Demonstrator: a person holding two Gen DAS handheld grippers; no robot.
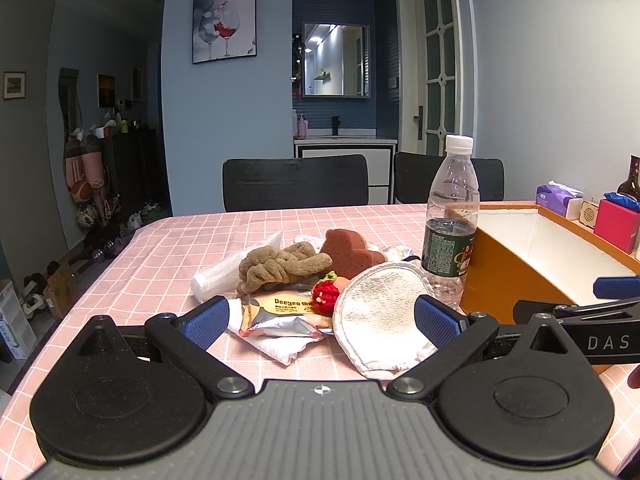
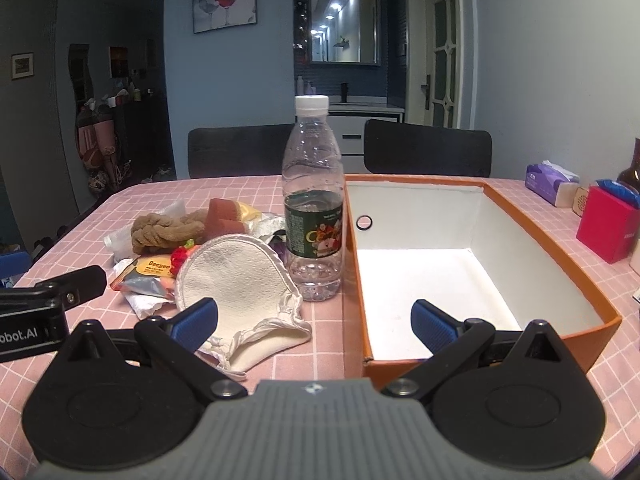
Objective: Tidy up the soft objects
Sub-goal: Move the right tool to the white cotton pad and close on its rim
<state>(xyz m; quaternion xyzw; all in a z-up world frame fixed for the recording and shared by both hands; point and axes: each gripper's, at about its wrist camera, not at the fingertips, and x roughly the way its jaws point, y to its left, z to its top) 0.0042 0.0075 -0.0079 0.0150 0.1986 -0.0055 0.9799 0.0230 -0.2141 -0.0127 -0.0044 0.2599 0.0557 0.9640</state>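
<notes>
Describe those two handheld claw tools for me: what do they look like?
Both look alike: the left gripper and right gripper have ribbed blue finger pads on black angular arms, round black discs behind, and a grooved grey body. White lettering marks their black sides.

A home dining area: checked tablecloth, dining chairs, framed wine-glass picture, washbasin mirror.

**Pink checked table, cluttered at centre**

Covered by a pink grid cloth. At centre, a heap: white cloth pad nearest, snack packet, red knitted strawberry, brown knotted towel, brown sponge, stacked plastic cups. Just right of these, upright water bottle, beside an open orange box. Far right: tissue pack, red box.
</notes>
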